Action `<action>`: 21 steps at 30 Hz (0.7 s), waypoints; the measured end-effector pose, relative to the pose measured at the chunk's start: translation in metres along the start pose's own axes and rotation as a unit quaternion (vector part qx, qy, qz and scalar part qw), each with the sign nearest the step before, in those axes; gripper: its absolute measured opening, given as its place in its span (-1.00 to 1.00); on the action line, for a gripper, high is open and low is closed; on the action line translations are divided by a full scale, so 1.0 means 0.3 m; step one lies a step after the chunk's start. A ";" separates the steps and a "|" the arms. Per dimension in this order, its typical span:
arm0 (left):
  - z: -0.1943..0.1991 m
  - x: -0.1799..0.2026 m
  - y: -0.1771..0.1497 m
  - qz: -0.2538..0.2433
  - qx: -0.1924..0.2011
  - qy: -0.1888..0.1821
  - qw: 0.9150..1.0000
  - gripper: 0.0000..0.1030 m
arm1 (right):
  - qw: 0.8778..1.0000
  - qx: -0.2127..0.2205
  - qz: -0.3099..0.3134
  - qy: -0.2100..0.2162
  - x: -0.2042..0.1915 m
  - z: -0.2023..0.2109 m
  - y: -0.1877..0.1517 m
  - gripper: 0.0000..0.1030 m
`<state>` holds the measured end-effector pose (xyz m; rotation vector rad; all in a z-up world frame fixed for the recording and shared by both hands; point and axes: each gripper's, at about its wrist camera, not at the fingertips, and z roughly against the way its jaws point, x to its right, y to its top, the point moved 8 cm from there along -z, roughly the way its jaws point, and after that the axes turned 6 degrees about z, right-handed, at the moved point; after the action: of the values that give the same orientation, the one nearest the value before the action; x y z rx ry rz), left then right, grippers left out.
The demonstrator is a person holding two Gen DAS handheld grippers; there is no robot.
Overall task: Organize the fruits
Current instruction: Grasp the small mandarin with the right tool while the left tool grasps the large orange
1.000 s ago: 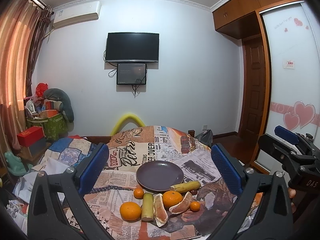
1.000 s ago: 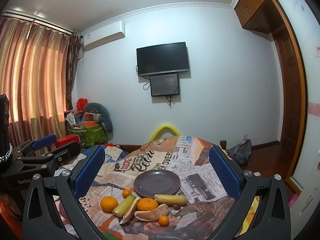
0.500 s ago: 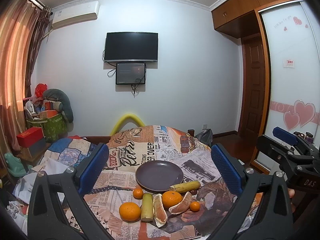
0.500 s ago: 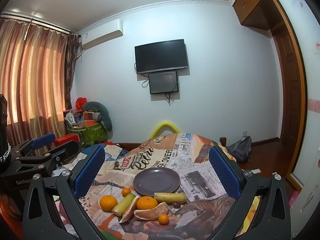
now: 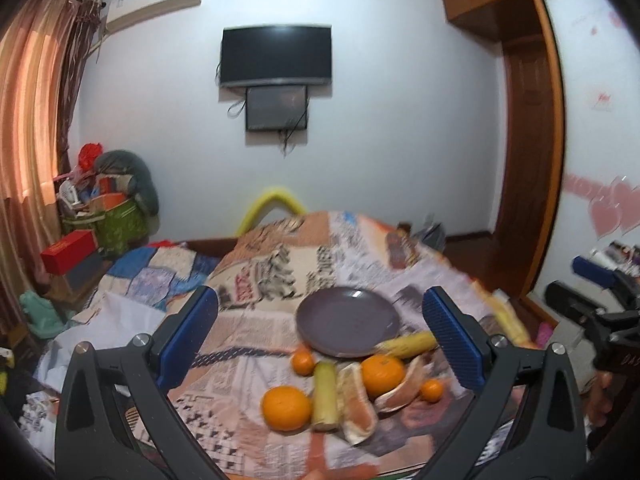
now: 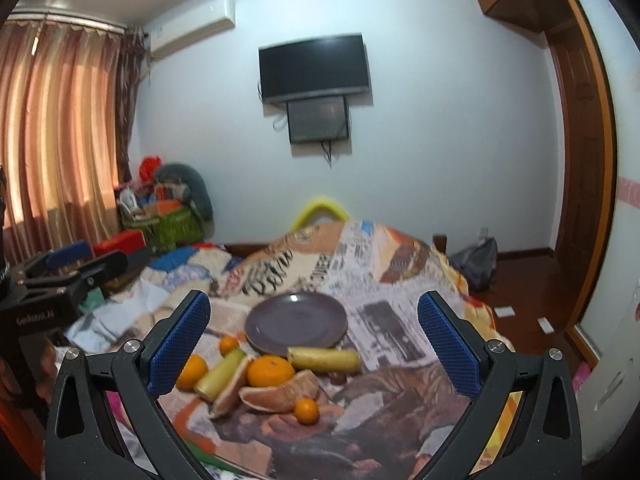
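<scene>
A: How do the left tongs (image 5: pixel 320 334) stand?

B: Spread wide with nothing between the blue pads, raised above the near edge of the table (image 5: pixel 256 344). The right tongs (image 6: pixel 314 334) are the same: wide apart, bare, hanging short of the fruit. My guess is both are held back so either can drop on a piece without knocking the rest.

A: And just past them?

B: In the left view, the big orange (image 5: pixel 286 407) lies nearest, with a pale green stalk (image 5: pixel 325 395) touching its right side, then a grapefruit wedge (image 5: pixel 357 402). A second orange (image 5: pixel 383 370) sits behind it, another wedge (image 5: pixel 402 385) just beside that, and a small tangerine (image 5: pixel 431 390) at the right end. Another small tangerine (image 5: pixel 303 362) lies near the plate's edge.

A: The plate?

B: The purple plate (image 5: pixel 340 320) sits behind the heap with nothing on it. A yellowish stalk (image 5: pixel 408 342) lies at its near rim; whether it touches, I cannot tell.

A: So where does the task stand?

B: Judging from this, not begun: every fruit is on the newspaper-print cloth (image 6: pixel 380 280), none on the plate. The round ones may roll when pinched.
</scene>
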<state>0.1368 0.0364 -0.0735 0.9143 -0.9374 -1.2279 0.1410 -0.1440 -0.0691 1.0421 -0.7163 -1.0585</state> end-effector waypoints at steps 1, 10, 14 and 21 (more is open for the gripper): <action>-0.026 -0.015 -0.018 -0.004 -0.010 0.006 1.000 1.00 | 1.000 -0.012 0.001 -0.002 0.009 -0.023 -0.017 1.00; -0.234 -0.144 -0.210 0.008 -0.115 0.035 0.993 0.80 | 0.994 -0.105 0.012 0.021 0.016 -0.171 -0.168 1.00; -0.294 -0.171 -0.295 0.015 -0.157 0.030 0.987 0.70 | 0.989 -0.141 0.021 0.029 0.011 -0.231 -0.245 1.00; -0.372 -0.179 -0.424 0.023 -0.217 0.024 0.976 0.59 | 0.980 -0.191 0.015 0.048 0.007 -0.300 -0.355 0.85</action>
<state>0.1927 0.0823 -0.2356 0.5678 -0.6125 -1.2984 0.1833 -0.1297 -0.2012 0.7429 -0.4258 -1.0615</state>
